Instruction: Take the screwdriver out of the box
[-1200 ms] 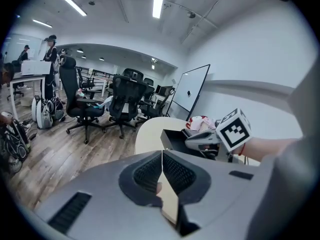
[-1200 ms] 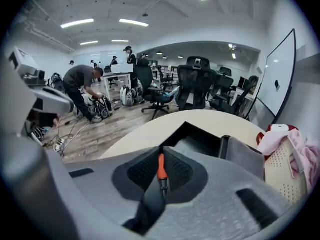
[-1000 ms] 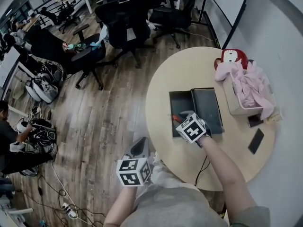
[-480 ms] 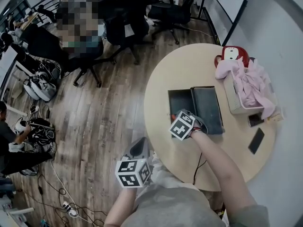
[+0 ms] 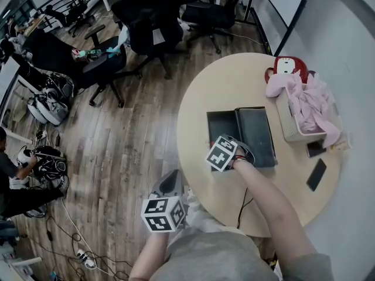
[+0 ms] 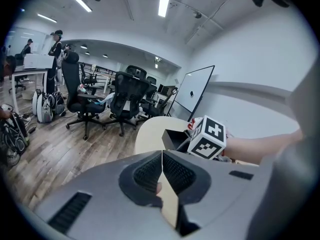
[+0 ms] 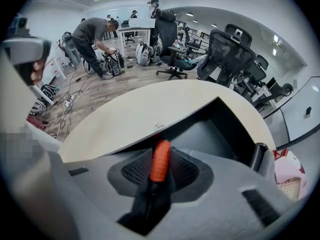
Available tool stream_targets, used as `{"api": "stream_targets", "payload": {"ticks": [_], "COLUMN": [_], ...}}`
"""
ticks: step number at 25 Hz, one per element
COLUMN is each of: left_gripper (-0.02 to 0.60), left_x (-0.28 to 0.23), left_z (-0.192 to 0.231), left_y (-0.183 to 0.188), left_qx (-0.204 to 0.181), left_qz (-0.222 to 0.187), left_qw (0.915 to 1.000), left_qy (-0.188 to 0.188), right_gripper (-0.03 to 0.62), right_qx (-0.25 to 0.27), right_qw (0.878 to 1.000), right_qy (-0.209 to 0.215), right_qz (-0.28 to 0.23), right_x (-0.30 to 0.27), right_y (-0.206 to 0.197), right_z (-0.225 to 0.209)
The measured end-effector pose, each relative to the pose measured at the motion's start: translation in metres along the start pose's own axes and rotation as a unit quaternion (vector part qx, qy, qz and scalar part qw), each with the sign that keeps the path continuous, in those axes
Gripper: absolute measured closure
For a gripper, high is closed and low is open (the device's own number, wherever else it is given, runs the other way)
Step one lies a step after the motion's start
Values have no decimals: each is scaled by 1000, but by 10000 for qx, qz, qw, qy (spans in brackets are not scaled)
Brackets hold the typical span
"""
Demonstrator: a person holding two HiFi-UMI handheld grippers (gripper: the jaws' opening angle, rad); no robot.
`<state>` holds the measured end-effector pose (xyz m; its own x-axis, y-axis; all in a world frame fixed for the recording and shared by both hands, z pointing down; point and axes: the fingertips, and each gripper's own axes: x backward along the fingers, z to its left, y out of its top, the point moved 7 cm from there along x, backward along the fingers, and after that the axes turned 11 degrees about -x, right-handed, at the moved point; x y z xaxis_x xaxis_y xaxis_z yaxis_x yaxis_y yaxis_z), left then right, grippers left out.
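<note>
The right gripper (image 7: 159,180) is clenched on the orange-and-black plastic-handled screwdriver (image 7: 160,159). Its ribbed pads press the handle from both sides, and the rounded orange end pokes out past the fingertips toward 12 o'clock in the right gripper view. The shaft and tip are hidden behind the jaws.

In the head view this gripper (image 5: 225,151) sits at the 6 o'clock edge of the shallow black rectangular box (image 5: 222,123). The box's flat black lid (image 5: 256,134) lies open at its 3 o'clock side. The marker cube covers the screwdriver there, so I cannot tell whether the tool is already clear of the box rim.

The screwdriver should be light and rigid, with nothing fragile about it. Its thick textured handle looks like the sound place to grip, since a thin metal shaft would likely slip or swivel between the pads. Held near one end, it may pivot if it knocks the box wall, so a straight lift seems wise.

The box rests near the middle of the round pale wooden table (image 5: 199,98).

The left gripper (image 6: 161,170) has its jaws pressed together on nothing. It hangs off the table at about 7 o'clock (image 5: 163,206), above the wood-plank floor (image 5: 117,157).
</note>
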<state>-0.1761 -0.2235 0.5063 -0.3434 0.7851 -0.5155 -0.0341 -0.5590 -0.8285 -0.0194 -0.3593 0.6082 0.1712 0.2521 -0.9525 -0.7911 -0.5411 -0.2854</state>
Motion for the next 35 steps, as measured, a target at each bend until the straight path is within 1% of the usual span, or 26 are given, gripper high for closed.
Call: {"api": "stream_targets", "payload": {"ticks": [4, 8, 11, 18, 21, 26, 35], "left_gripper": [577, 577, 577, 577, 578, 577, 577], "left_x": [2, 4, 5, 7, 11, 21, 38], "left_z": [-2, -3, -4, -14, -18, -21, -27], "left_y": [2, 1, 2, 3, 3, 4, 5], "left_qx": [3, -13, -16, -75, -91, -123, -170], "left_qz": [-35, -61, -56, -87, -106, -160, -304], "left_qw": [10000, 10000, 10000, 9999, 9999, 9998, 9994], "left_qy": [-22, -21, -14, -87, -101, -91, -50], "right_gripper": [505, 507, 508, 510, 510, 510, 510], "right_qx": [-116, -398, -598, -818, -1014, -1175, -1427], "right_qw": [9998, 9980, 9958, 9872, 9811, 9687, 9393], "right_qy": [-81, -286, -351, -645, -611, -760, -919], "right_qz": [-105, -410, -592, -1204, -1528, -2049, -2983], "right_x": [3, 10, 17, 43, 60, 94, 160], "right_y": [1, 5, 5, 10, 13, 18, 17], "right_z": [-2, -12, -19, -24, -23, -18, -1]}}
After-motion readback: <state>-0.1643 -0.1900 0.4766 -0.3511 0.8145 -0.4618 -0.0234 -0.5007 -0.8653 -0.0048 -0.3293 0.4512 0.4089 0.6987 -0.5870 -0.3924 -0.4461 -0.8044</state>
